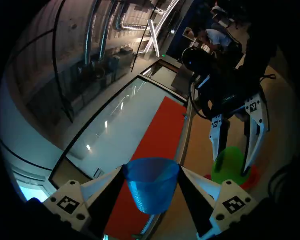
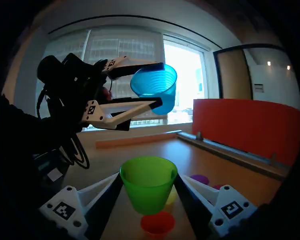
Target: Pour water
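The left tongs [image 1: 151,170] are closed down to a cup's width, one finger pressing on each side of the blue cup [image 1: 152,185], just below its rim. The right tongs [image 2: 149,176] are closed about as far on the green cup [image 2: 149,189], and both fingers bear on its upper wall.

In the right gripper view the blue cup is high up and off to the left of the green one, well apart from it. It is tipped far over, so its mouth faces sideways towards the camera. The green cup is upright and lifted just off the tabletop [image 2: 226,160]. I cannot tell whether either cup has water in it.

Both cups look like thin, see-through plastic: light, smooth and easily squashed. A hold high on the wall, near the stiffer rim, seems best, with only enough squeeze to stop the cup slipping. A harder squeeze would likely bend the wall and throw off the pour. If the blue cup does hold water, the weight will shift as it empties, so a slow tilt looks wise.

A red cup [image 2: 157,224] stands on the tabletop below the green cup, and a purple cup [image 2: 199,179] stands further back. A red partition [image 2: 250,124] runs along the far edge, with a bright window [image 2: 182,80] behind.
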Demonstrator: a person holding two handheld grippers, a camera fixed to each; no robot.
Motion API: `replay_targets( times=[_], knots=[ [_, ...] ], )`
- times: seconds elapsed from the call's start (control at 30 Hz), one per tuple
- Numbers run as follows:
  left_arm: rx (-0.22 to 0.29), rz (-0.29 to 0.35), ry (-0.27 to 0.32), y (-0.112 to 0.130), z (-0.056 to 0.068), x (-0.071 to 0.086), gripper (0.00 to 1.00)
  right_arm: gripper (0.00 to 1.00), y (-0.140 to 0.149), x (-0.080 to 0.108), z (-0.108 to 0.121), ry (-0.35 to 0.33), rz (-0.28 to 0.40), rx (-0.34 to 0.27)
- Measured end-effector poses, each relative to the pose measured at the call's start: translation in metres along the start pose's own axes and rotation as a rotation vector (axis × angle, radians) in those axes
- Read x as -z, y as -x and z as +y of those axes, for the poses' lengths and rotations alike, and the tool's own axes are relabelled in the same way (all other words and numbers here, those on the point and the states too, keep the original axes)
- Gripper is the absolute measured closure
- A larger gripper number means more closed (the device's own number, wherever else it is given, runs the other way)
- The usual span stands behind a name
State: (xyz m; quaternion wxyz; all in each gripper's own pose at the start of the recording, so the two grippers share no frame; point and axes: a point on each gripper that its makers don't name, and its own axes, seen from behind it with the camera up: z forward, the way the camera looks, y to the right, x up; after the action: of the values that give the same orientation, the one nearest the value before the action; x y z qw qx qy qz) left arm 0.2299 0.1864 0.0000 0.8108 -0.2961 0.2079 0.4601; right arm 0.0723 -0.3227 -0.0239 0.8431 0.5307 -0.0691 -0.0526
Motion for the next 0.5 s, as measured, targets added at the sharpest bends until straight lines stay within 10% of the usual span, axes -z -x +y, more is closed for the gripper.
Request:
replay_targets(
  times=[0.5],
  knots=[
    [-0.06,0.004,0.0,-0.0045,0.0007,-0.0033,0.11,0.1,-0.0002,0.0017,0.0029,0.002,0.006,-0.003]
  ],
)
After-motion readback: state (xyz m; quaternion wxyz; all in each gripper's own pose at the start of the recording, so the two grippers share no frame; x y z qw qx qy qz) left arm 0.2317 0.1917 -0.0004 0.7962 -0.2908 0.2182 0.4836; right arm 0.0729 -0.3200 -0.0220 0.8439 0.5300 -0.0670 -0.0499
